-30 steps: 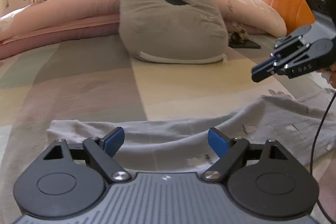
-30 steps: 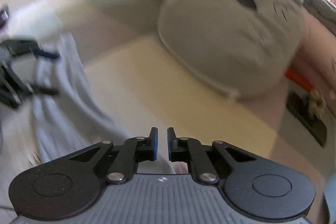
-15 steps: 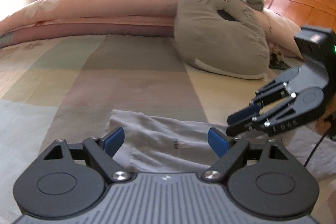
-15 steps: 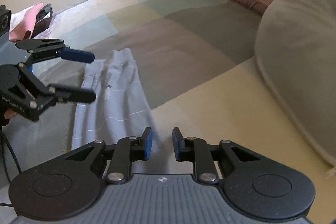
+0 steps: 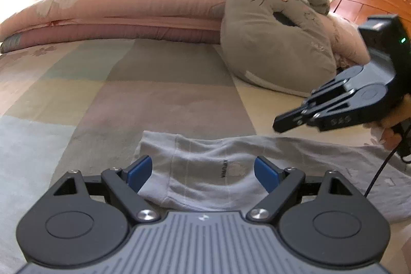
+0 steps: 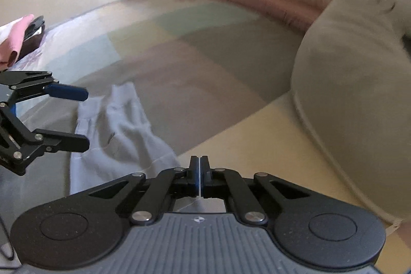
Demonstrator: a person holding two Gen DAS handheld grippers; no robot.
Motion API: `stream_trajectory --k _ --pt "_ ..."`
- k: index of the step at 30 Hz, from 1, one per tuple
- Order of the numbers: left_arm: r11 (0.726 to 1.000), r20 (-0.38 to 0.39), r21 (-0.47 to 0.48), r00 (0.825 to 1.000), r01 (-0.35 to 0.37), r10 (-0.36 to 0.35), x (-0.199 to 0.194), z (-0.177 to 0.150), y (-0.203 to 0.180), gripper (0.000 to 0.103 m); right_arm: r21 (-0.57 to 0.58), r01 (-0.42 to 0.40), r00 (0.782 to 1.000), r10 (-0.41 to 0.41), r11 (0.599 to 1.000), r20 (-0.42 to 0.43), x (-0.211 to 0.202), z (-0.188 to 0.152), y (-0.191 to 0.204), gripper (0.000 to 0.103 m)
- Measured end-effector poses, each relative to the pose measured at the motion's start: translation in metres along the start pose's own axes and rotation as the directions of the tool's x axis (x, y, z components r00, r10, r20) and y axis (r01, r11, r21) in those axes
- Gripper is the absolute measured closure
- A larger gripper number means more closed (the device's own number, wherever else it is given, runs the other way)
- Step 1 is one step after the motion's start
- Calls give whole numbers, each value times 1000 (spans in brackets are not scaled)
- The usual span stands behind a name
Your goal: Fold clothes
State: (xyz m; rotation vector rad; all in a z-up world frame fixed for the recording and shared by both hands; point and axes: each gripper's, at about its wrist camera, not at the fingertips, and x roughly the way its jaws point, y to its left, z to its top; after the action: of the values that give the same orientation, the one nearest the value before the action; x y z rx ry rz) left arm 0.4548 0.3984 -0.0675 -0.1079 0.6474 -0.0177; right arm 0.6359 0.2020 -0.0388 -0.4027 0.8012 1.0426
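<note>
Garment (image 5: 210, 171): pale grey, lying stretched out flat-ish on the checked bedspread (image 5: 159, 104), not folded yet.
Left gripper (image 5: 203, 172): swung round to the garment's end since a second ago; jaws spread wide either side of it, nothing pinched.
Right gripper (image 6: 199, 177): jaws were a bit apart, now pressed together on nothing I can see, so no grab yet.
Grey cushion (image 5: 272, 48): well behind, out of the way.
</note>
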Motion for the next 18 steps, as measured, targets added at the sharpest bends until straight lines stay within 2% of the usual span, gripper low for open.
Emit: stream_trajectory --k 3,7,9,10,13,15,16,18 --pt "1000 7 -17 1000 -7 7 -3 -1 7 16 -19 -77 997 78 997 31 0 16 0 92" --pt "999 8 -42 1000 -20 20 -7 -3 18 16 -13 -207 978 207 978 26 24 44 4 83" --pt "998 9 -56 1000 -28 28 -8 -4 23 16 -33 -237 972 236 971 -12 47 54 9 79" --pt "997 11 -66 1000 -27 27 -8 -5 26 16 -51 -235 972 234 971 -30 55 55 12 74" --pt "995 17 -93 1000 -21 22 -10 -6 34 16 -106 -217 976 213 970 -49 67 50 25 72" --pt "995 15 -101 999 -26 28 -9 -7 36 16 -126 -249 969 247 960 -34 66 45 35 76" --pt "994 14 -104 999 -29 31 -9 -7 37 16 -137 -244 970 243 960 -26 64 44 38 90" --pt "993 14 -110 999 -33 35 -9 -7 38 16 -160 -217 976 219 963 -5 61 44 40 97"
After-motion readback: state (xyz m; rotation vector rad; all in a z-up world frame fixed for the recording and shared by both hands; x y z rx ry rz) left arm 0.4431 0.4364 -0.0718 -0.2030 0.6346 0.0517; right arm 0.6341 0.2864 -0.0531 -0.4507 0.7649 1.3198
